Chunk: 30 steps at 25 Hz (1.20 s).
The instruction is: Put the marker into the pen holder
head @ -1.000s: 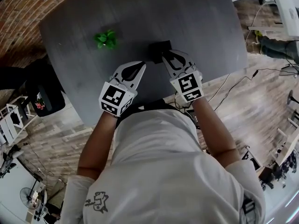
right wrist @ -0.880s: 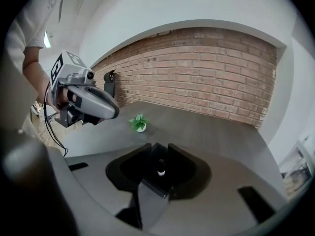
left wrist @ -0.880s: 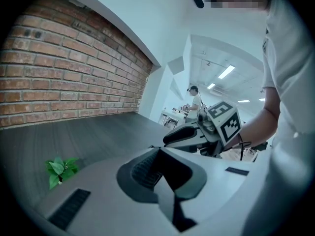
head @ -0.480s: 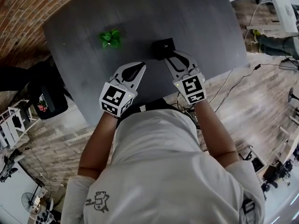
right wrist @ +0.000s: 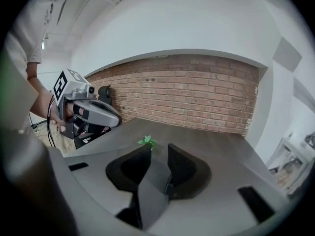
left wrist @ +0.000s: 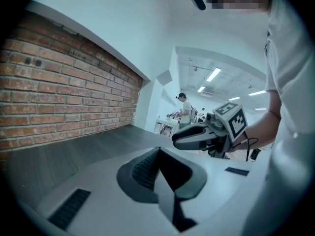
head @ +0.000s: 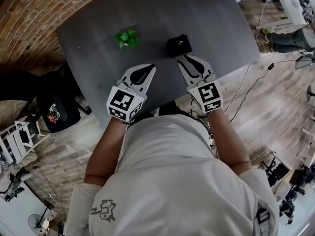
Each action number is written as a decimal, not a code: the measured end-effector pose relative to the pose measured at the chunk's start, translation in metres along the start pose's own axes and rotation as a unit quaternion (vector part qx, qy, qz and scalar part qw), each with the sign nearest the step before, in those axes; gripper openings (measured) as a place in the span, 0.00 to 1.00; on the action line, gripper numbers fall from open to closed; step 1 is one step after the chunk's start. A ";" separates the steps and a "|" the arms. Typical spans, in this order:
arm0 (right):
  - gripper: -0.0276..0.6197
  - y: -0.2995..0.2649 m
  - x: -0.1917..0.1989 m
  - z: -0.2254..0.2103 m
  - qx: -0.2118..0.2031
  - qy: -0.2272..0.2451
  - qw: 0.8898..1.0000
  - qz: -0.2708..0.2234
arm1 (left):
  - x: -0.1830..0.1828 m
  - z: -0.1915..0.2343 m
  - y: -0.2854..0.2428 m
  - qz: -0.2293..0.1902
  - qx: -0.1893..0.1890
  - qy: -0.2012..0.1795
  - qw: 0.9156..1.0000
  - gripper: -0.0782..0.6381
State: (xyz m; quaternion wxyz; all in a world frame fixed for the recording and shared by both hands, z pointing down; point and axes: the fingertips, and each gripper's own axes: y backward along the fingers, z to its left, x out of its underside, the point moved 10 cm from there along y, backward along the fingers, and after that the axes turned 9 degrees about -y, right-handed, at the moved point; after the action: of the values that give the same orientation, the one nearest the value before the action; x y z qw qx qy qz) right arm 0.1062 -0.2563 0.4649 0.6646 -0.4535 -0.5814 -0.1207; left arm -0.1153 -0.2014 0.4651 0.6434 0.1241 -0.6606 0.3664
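Your table point(head: 206, 14) is a dark grey top with rounded corners and a faint grain. Two things stand on it, well apart. From where you stand, a small green plant point(head: 127, 38) sits at 11 o'clock, and a black, square pen holder point(head: 178, 45) at about 12 to 1 o'clock, nearer your edge.

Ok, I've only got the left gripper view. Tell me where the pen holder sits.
Observer: In the head view, the black pen holder stands on the grey table, just ahead of the right gripper.
Operator: Give me that gripper's jaws.
Observer: In the right gripper view they are apart and closing, with nothing between them.
Operator: List whatever else is on the table.
Observer: One small green plant, to the left of the holder.
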 end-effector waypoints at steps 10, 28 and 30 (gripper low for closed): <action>0.12 0.051 -0.018 0.062 0.045 -0.006 0.996 -0.074 | -0.024 -0.016 0.059 -0.035 0.009 -0.051 0.998 0.12; 0.05 0.127 -0.019 0.137 0.103 -0.020 0.983 -0.151 | -0.046 -0.052 0.116 -0.097 0.071 -0.089 0.989 0.12; 0.05 0.135 -0.015 0.137 0.105 -0.021 0.982 -0.154 | -0.045 -0.060 0.115 -0.098 0.076 -0.094 0.988 0.12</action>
State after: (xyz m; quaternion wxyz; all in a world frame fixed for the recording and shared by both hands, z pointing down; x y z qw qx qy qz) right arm 0.1038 -0.0848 0.3774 0.6697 -0.2885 -0.6676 -0.1503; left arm -0.1369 -0.0962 0.3794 0.6003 0.2710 -0.6726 0.3374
